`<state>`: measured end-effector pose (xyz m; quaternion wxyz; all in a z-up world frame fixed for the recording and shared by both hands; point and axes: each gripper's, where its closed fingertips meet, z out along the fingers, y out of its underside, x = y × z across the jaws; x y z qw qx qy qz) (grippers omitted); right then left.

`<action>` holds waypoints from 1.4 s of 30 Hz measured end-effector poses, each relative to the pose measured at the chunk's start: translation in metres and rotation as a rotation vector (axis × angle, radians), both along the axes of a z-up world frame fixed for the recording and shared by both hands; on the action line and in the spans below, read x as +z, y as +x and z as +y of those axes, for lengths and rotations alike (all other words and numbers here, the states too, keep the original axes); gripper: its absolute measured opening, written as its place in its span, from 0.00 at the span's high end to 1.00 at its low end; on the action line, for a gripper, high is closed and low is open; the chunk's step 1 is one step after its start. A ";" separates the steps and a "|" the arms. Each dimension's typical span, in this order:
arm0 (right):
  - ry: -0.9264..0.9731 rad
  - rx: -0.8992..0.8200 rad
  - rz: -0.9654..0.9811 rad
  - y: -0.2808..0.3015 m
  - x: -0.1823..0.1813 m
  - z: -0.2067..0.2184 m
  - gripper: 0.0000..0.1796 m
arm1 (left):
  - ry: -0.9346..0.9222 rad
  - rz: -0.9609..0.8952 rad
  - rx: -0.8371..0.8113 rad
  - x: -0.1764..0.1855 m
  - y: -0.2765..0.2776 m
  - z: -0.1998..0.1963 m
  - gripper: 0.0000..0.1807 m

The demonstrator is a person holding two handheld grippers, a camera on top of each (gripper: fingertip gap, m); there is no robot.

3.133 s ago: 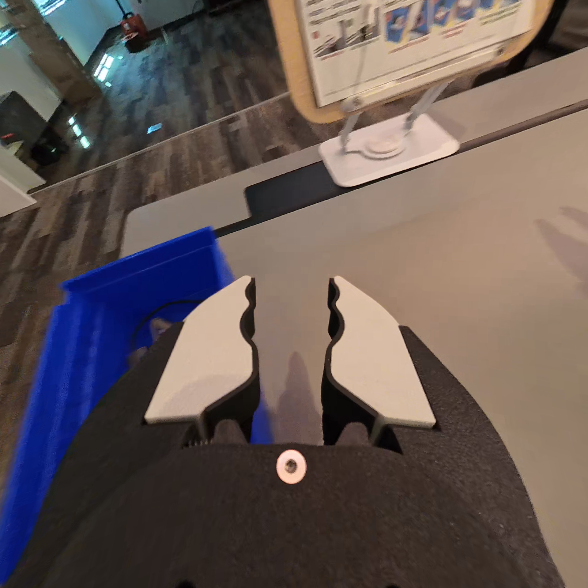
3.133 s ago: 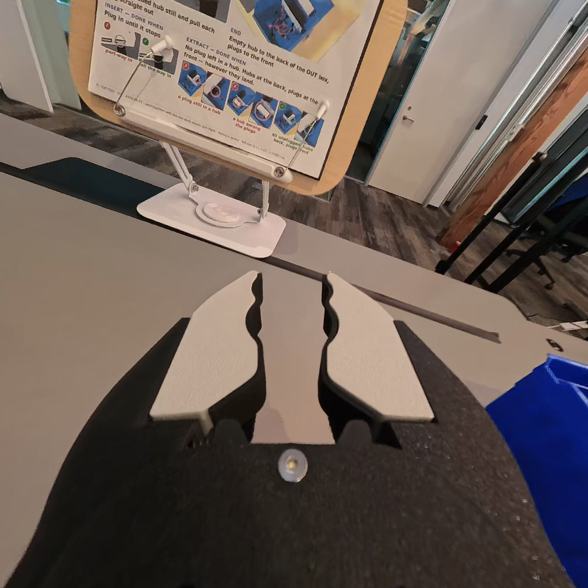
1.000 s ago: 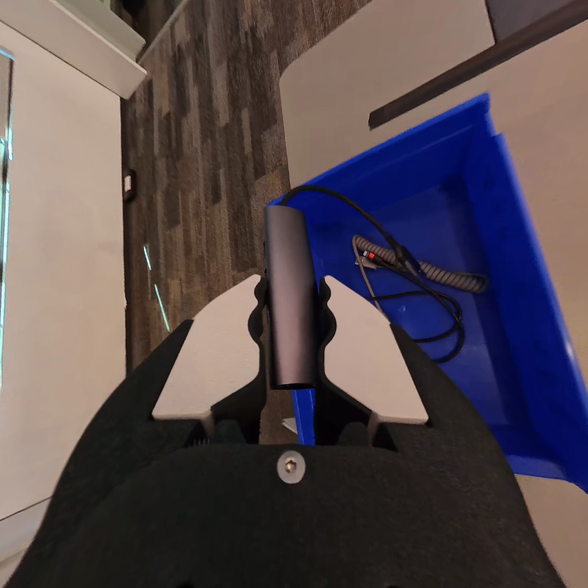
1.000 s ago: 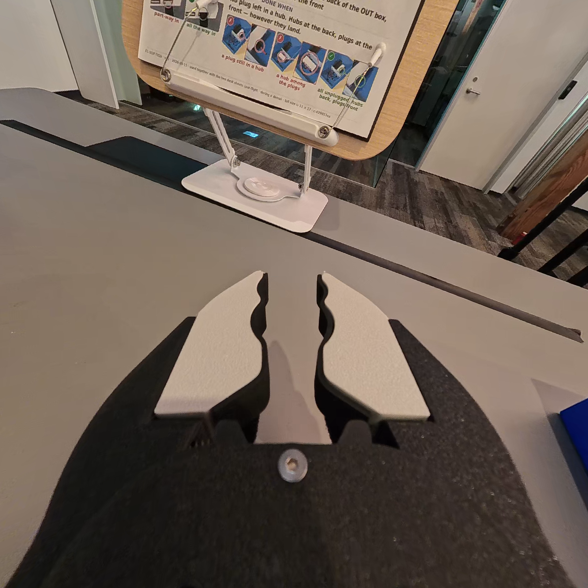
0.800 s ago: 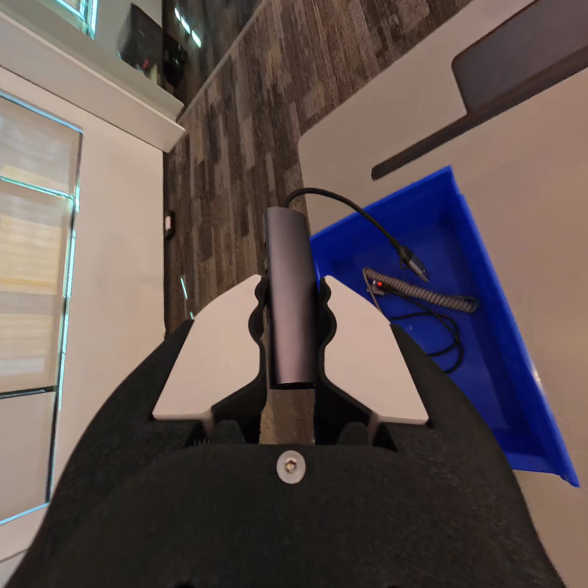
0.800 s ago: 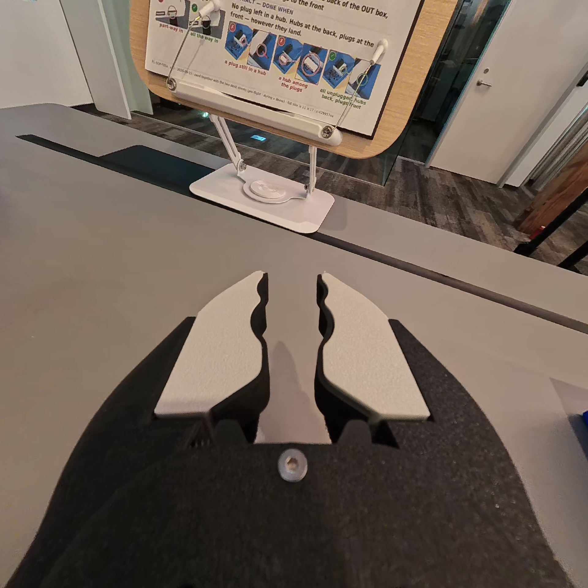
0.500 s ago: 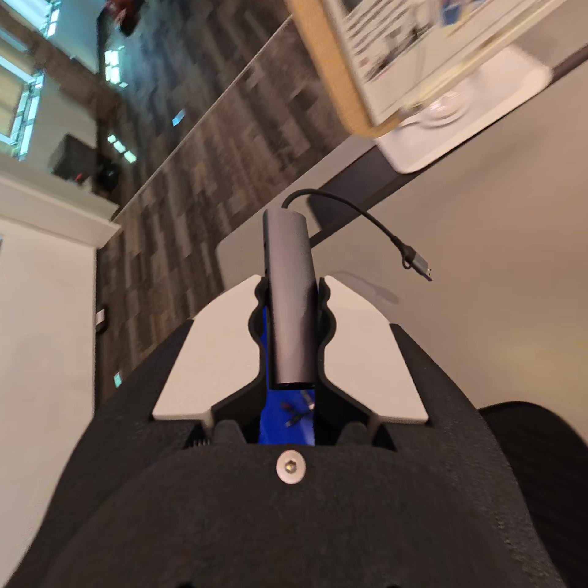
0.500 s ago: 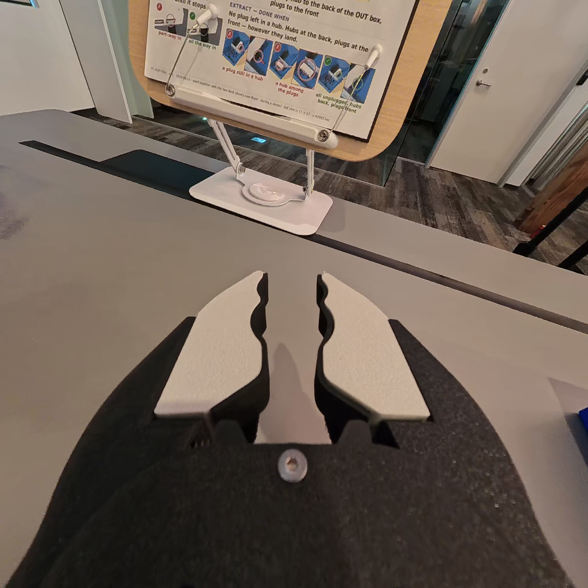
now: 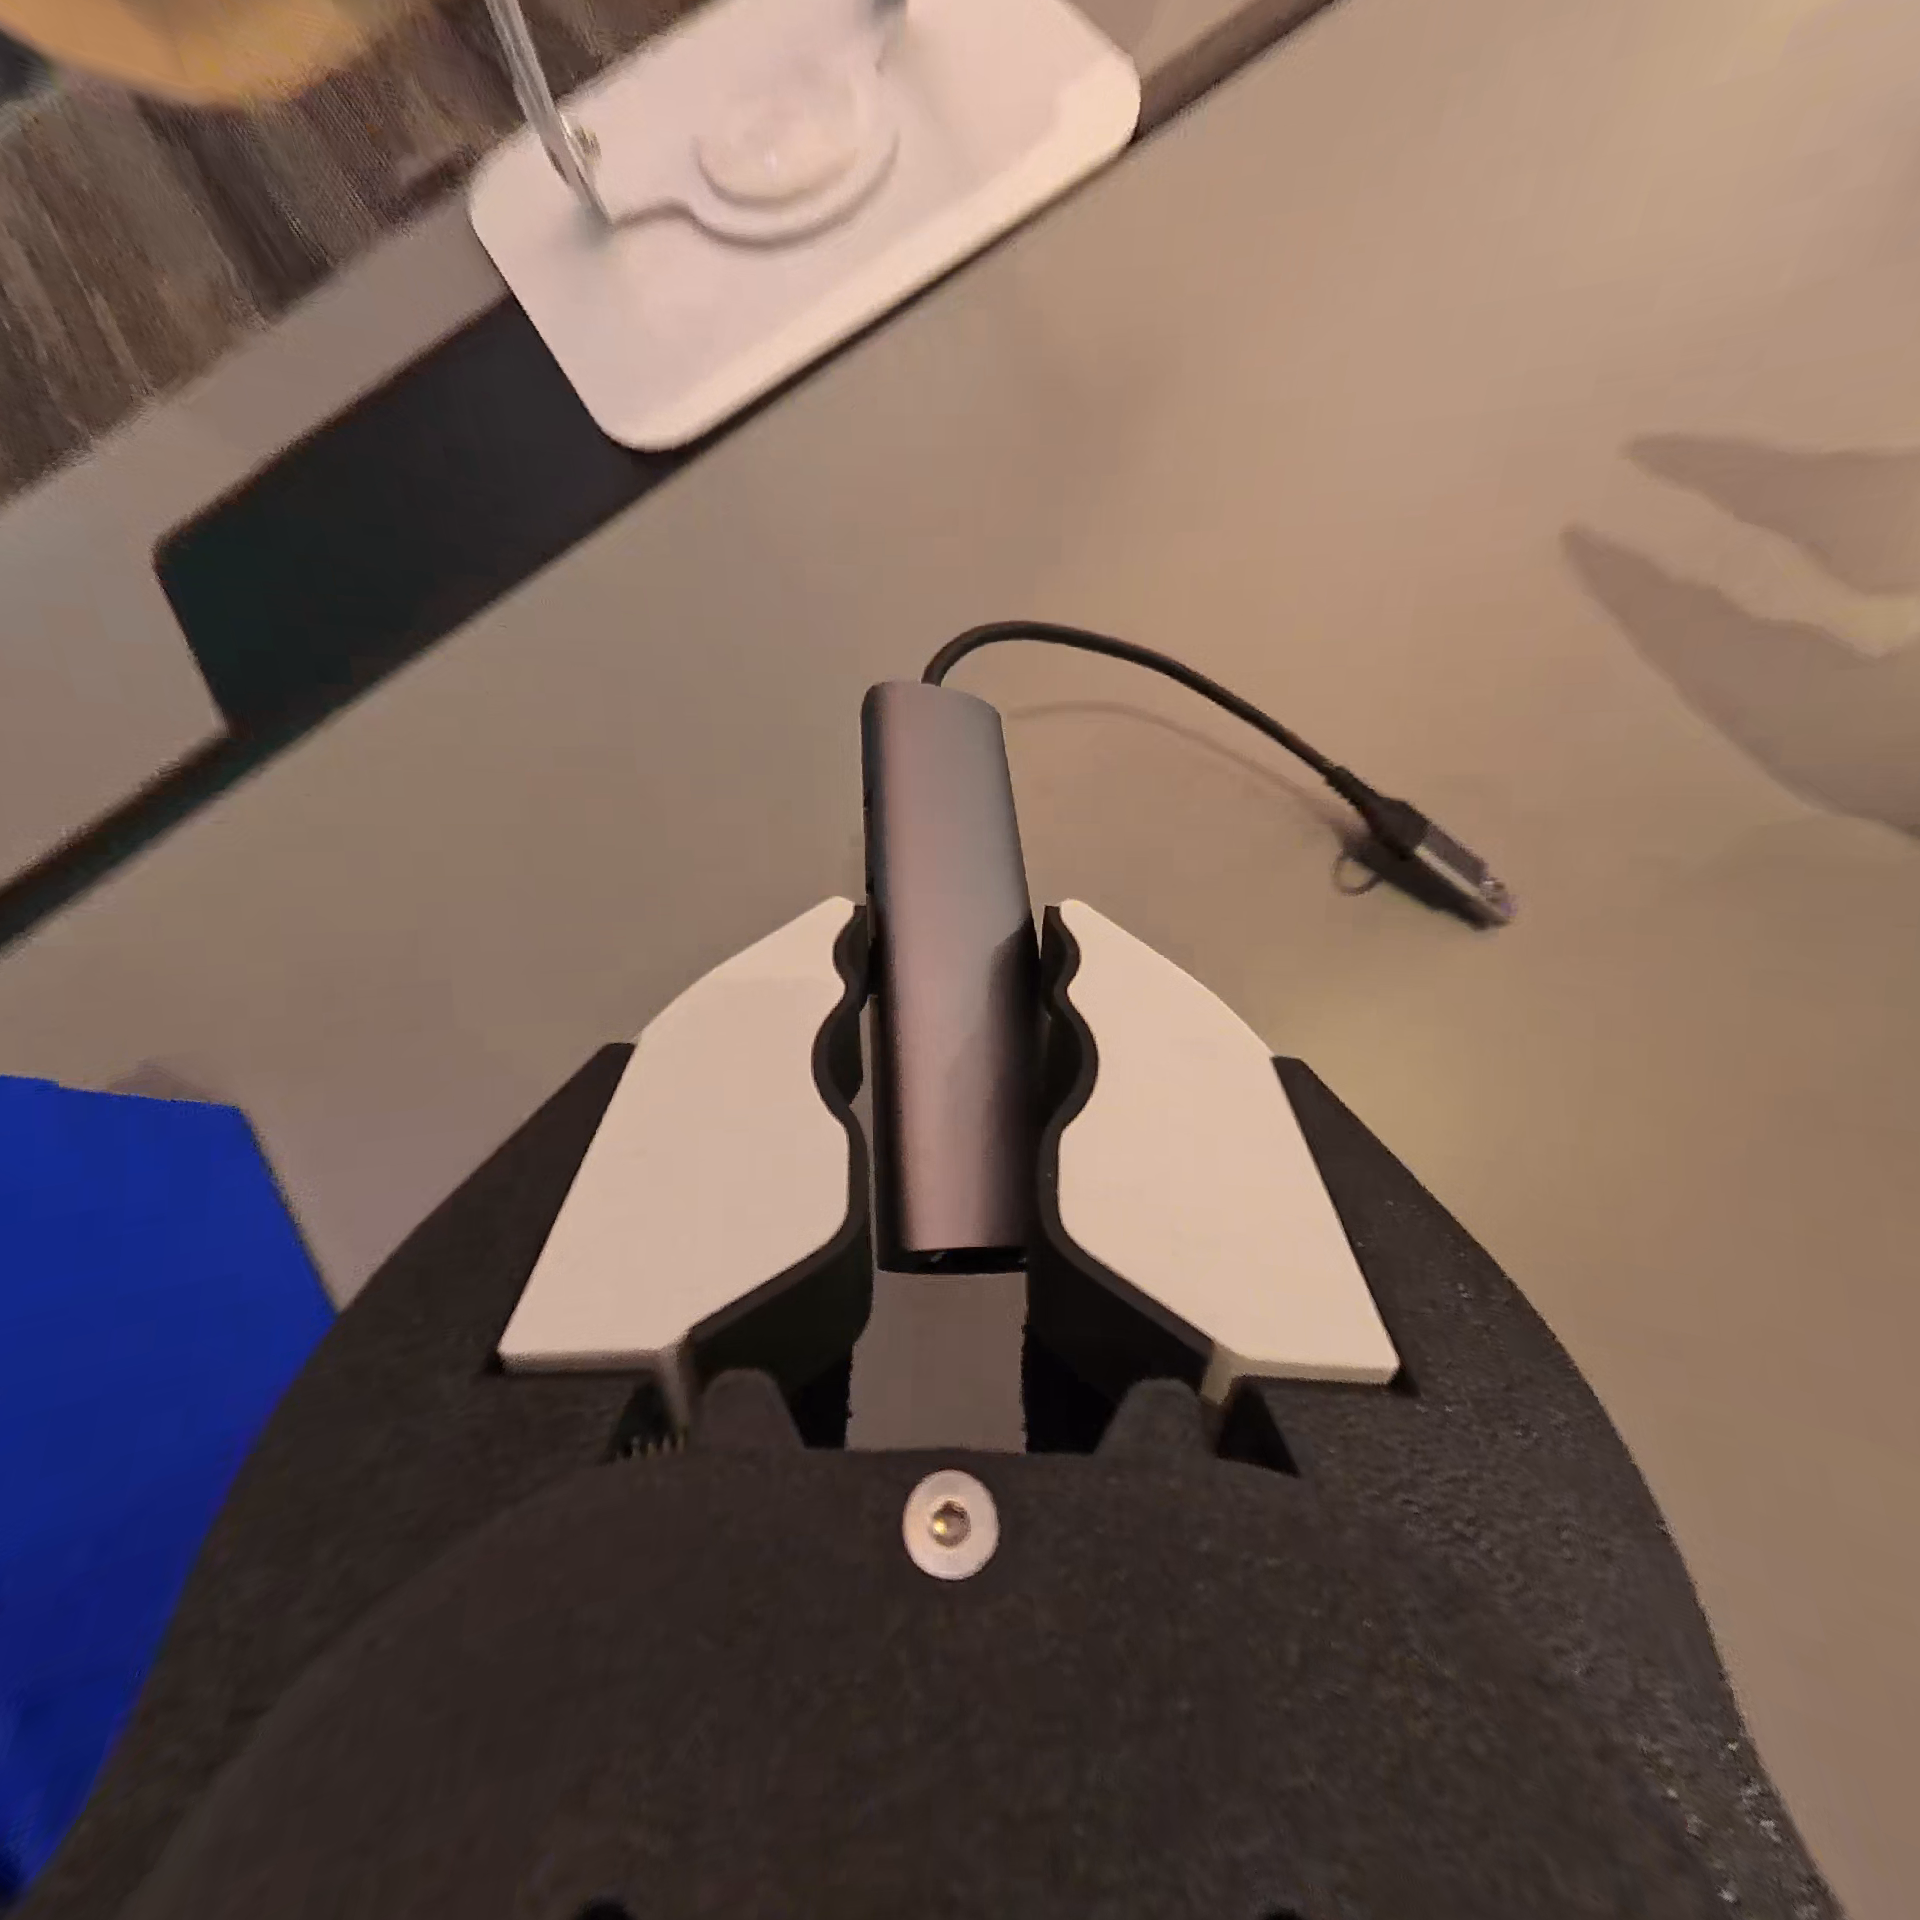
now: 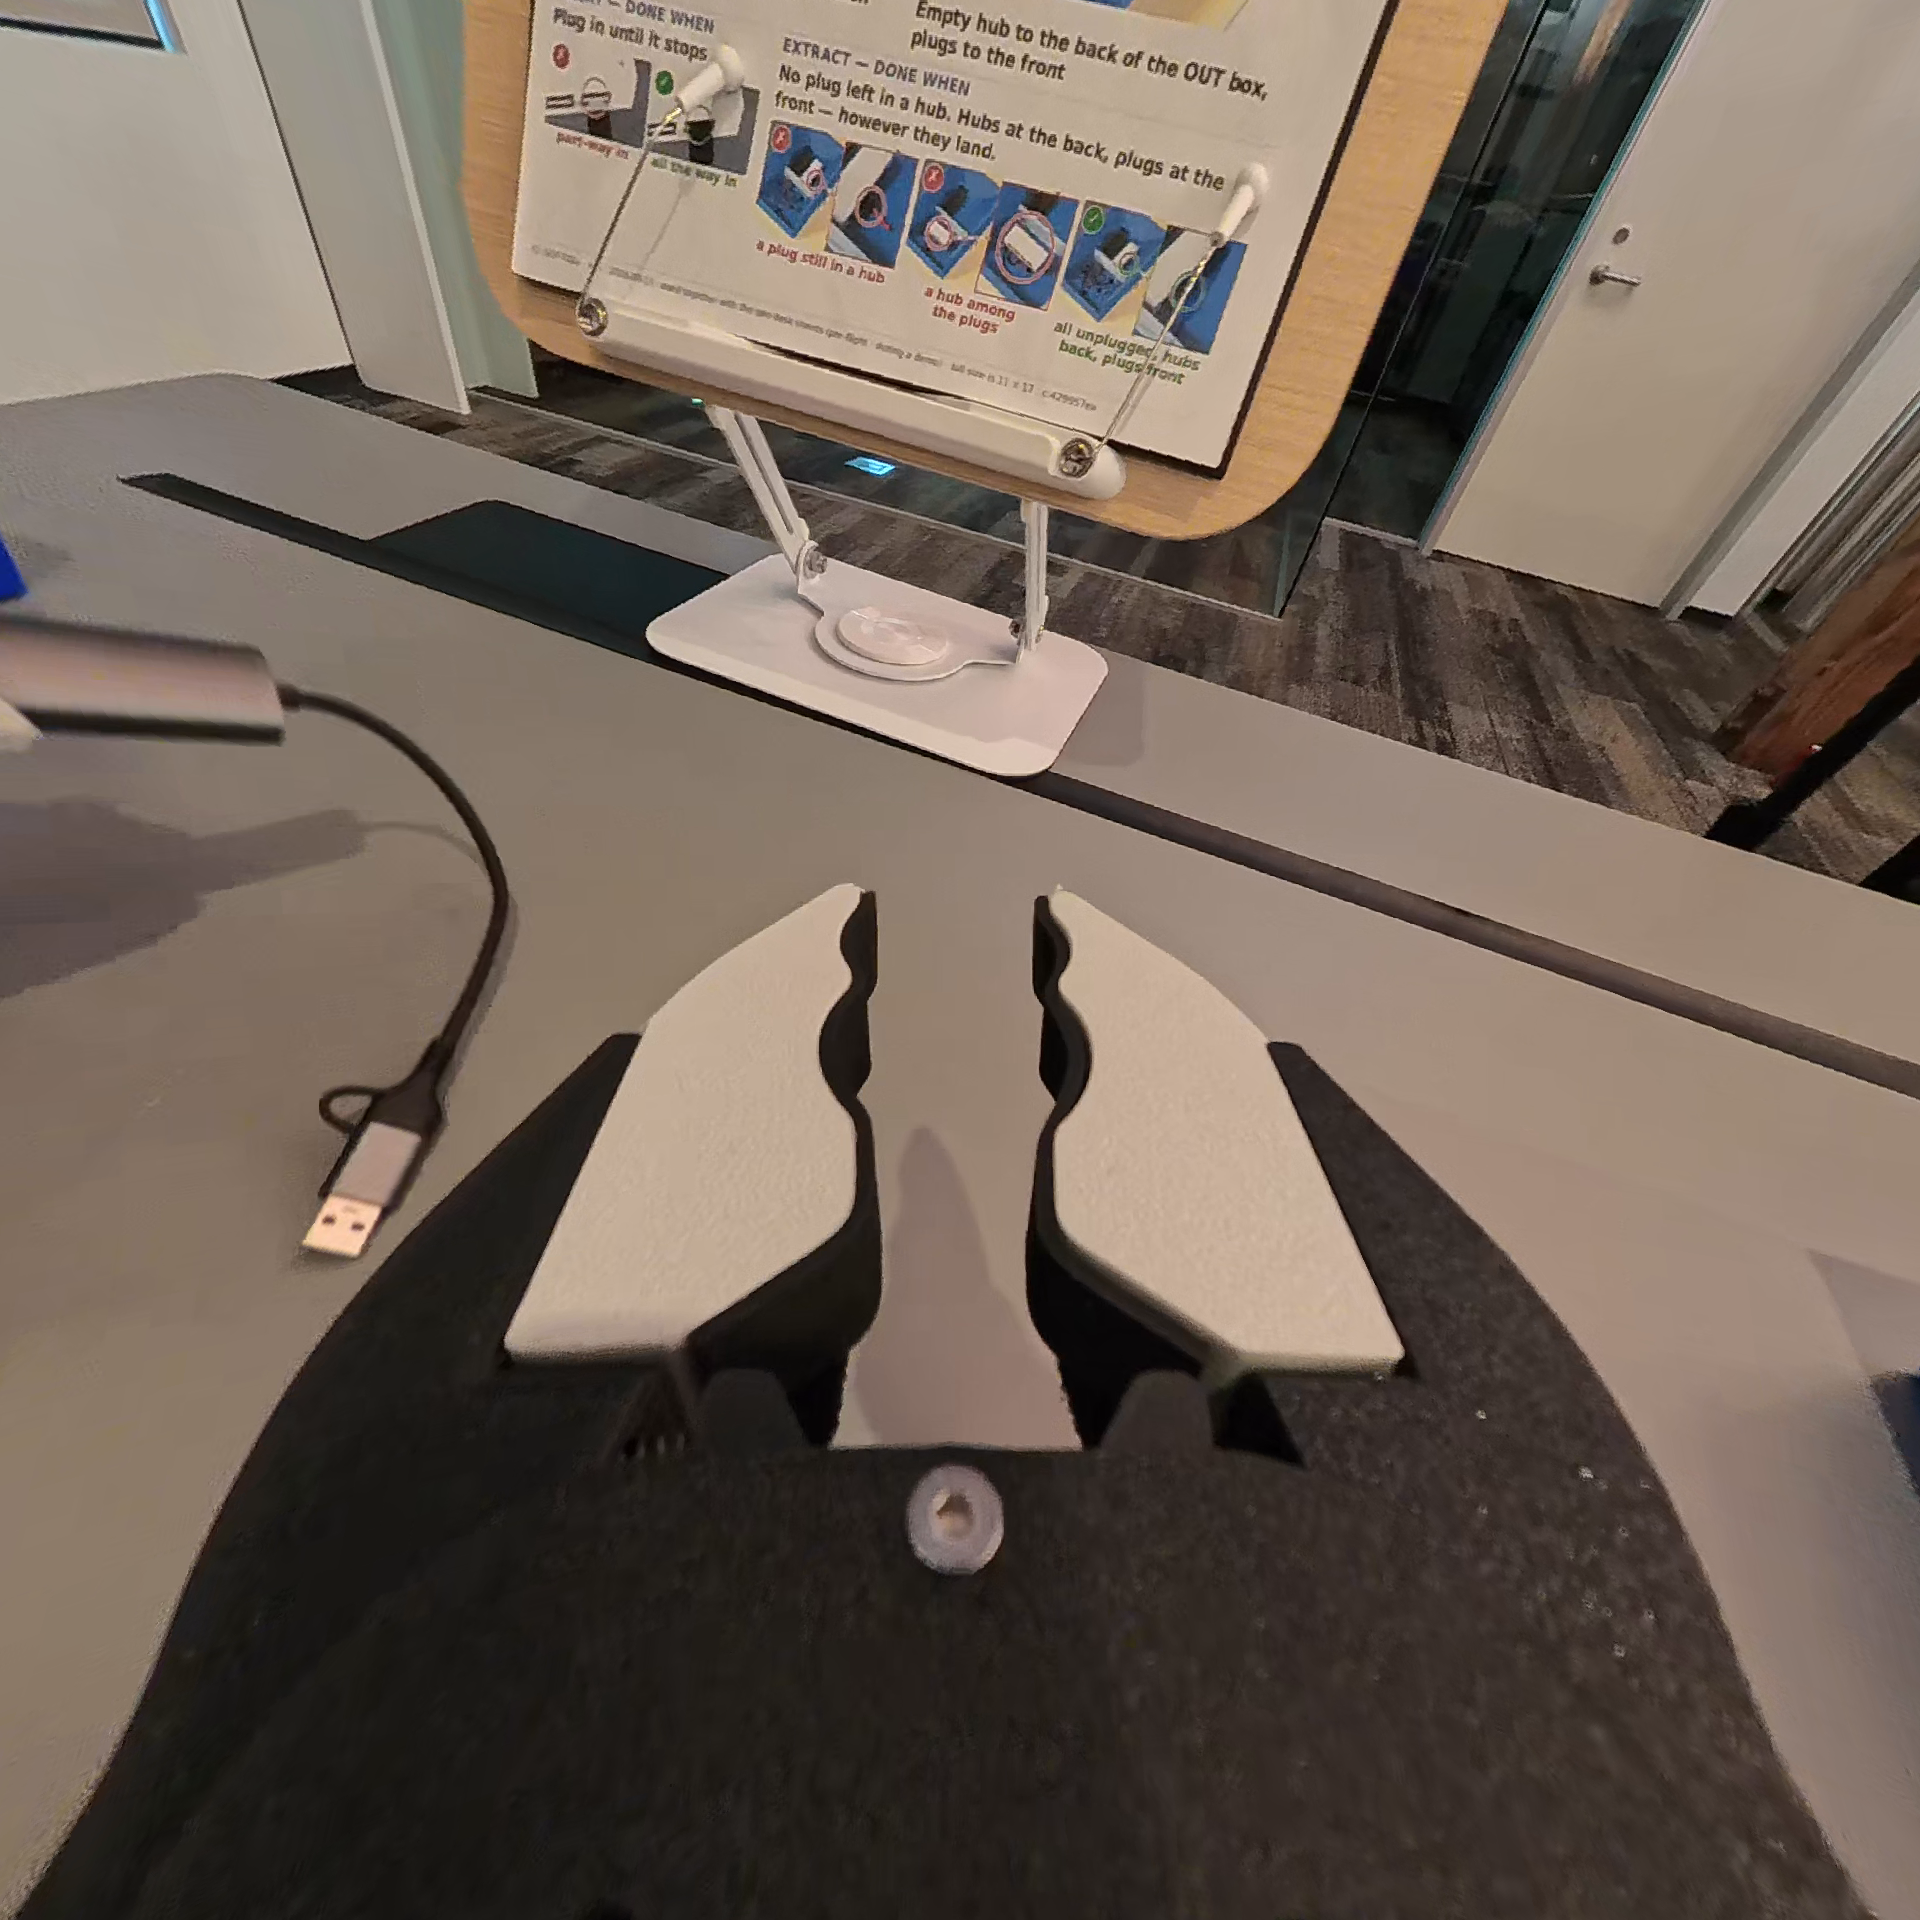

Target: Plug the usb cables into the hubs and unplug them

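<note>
My left gripper (image 9: 951, 914) is shut on a slim dark grey USB hub (image 9: 948, 935), which lies lengthwise between the fingers just above the grey table (image 9: 1351, 364). The hub's short black cable (image 9: 1153, 665) curves right and its plug (image 9: 1444, 862) rests on the table. In the right wrist view the hub (image 10: 135, 681) enters from the left edge, its cable (image 10: 478, 831) loops down and its plug (image 10: 358, 1195) lies on the table left of my right gripper. My right gripper (image 10: 951, 904) is open and empty above the table.
A blue bin (image 9: 114, 1351) stands at the left, and a sliver of blue (image 10: 1901, 1423) shows at the right edge. A wooden board with an instruction sheet (image 10: 935, 187) stands on a white base (image 10: 883, 675) at the back; the base also shows in the left wrist view (image 9: 800, 208). A dark slot (image 9: 364, 540) runs along the table. My right fingertips sit around 25 centimetres from my left ones.
My left gripper took the hub out of the blue bin and swung it right and down over the table. The plug now rests on the table. The right gripper stayed open, almost still.
</note>
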<state>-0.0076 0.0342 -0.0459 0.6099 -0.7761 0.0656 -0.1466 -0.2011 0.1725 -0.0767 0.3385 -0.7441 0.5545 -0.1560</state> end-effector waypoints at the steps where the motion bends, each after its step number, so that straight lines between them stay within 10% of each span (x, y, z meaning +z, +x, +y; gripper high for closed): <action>1: -0.005 0.005 0.000 -0.001 -0.001 0.001 0.84 | -0.033 0.005 0.007 -0.011 -0.001 -0.002 0.83; 9: -0.070 0.114 -0.026 -0.022 -0.013 0.011 0.84 | -0.141 0.005 -0.036 -0.058 0.000 -0.023 0.83; 28: -0.344 1.310 0.398 -0.138 -0.008 0.023 0.79 | 0.247 -0.061 -0.507 0.007 0.028 -0.112 0.83; 36: -0.337 1.449 0.514 -0.141 -0.015 0.010 0.90 | 0.193 -0.086 -0.556 0.009 0.033 -0.124 0.83; 42: -0.306 1.447 0.233 -0.146 -0.022 -0.007 0.91 | -0.004 -0.155 -0.519 0.009 0.025 -0.120 0.78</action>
